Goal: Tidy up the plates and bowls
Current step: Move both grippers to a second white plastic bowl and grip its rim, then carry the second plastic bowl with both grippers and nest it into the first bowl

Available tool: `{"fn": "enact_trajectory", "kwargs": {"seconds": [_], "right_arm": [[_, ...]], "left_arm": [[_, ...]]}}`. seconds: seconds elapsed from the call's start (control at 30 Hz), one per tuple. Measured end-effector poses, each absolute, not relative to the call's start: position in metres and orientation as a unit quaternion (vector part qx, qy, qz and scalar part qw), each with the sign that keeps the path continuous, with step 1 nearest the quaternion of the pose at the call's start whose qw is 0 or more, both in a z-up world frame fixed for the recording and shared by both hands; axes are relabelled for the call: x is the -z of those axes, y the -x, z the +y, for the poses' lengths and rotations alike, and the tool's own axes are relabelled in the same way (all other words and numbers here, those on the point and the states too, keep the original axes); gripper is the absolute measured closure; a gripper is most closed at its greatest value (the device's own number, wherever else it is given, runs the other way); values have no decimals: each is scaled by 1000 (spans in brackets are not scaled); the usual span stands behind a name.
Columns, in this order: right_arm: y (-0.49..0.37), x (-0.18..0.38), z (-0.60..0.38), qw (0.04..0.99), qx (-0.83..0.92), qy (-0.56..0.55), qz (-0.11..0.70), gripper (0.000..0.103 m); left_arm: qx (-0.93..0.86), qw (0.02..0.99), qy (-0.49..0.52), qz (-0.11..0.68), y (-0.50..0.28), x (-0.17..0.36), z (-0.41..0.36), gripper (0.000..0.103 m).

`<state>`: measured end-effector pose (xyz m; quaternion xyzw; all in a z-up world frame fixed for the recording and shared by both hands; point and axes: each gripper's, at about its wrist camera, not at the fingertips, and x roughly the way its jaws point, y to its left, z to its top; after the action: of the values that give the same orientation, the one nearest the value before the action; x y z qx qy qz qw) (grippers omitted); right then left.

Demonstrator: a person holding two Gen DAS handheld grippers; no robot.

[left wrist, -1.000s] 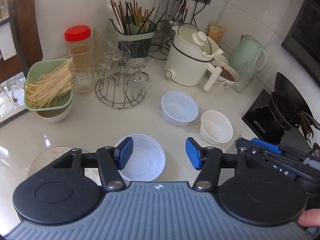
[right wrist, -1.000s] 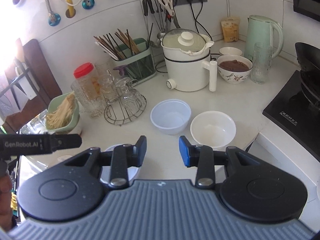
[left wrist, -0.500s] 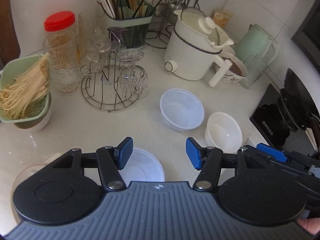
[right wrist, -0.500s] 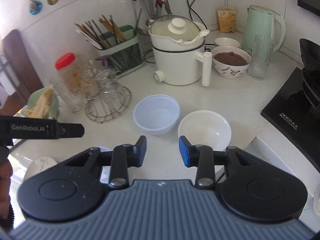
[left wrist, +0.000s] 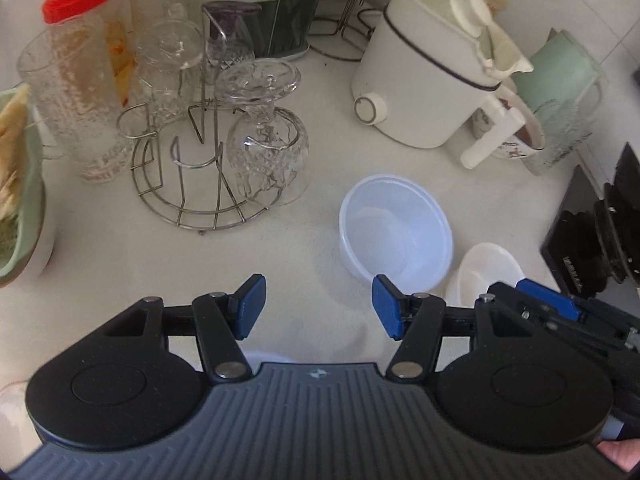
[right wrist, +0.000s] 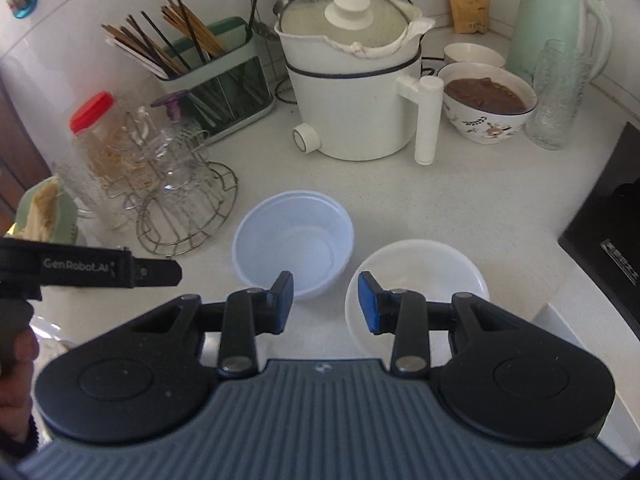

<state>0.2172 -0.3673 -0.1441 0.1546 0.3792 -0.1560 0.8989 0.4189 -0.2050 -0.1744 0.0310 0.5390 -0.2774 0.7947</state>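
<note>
You've closed in: translucent bowl (right wrist: 293, 241) now frame-centre | white bowl (right wrist: 416, 280) beside | left gripper (left wrist: 318, 306), right gripper (right wrist: 325, 300) spread, empty | grasp next.

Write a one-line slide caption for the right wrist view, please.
Open right gripper hovers above a translucent plastic bowl and a white bowl on the counter.

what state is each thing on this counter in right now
translucent plastic bowl: upright, empty
white ceramic bowl: upright, empty
white electric pot: lid on
floral bowl: full of brown food
red-capped jar: capped
left gripper: open, empty
right gripper: open, empty
</note>
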Motion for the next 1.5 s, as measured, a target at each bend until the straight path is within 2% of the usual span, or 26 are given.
{"fn": "enact_trajectory", "kwargs": {"seconds": [0.37, 0.43, 0.5, 0.53, 0.63, 0.83, 1.07, 1.5], "right_arm": [[-270, 173, -403, 892, 138, -152, 402, 66], [-276, 176, -409, 890, 138, -156, 404, 68], [-284, 181, -415, 888, 135, -159, 410, 74], [-287, 183, -417, 886, 133, -159, 415, 76], [-295, 188, -420, 884, 133, -157, 420, 82], [-305, 199, -422, 875, 124, -163, 438, 93], [-305, 199, -425, 873, 121, -180, 436, 93], [-288, 167, -420, 882, 131, -199, 407, 93]], "left_arm": [[290, 778, -51, 555, -452, 203, -257, 40], [290, 773, -44, 563, -459, 209, -262, 49], [288, 769, -27, 570, -465, 214, -263, 56], [283, 769, -21, 573, -469, 217, -263, 64], [276, 764, -9, 583, -478, 223, -263, 80], [278, 751, 9, 599, -484, 231, -264, 94], [281, 752, 14, 596, -485, 228, -265, 96], [301, 758, 19, 578, -477, 180, -252, 96]]}}
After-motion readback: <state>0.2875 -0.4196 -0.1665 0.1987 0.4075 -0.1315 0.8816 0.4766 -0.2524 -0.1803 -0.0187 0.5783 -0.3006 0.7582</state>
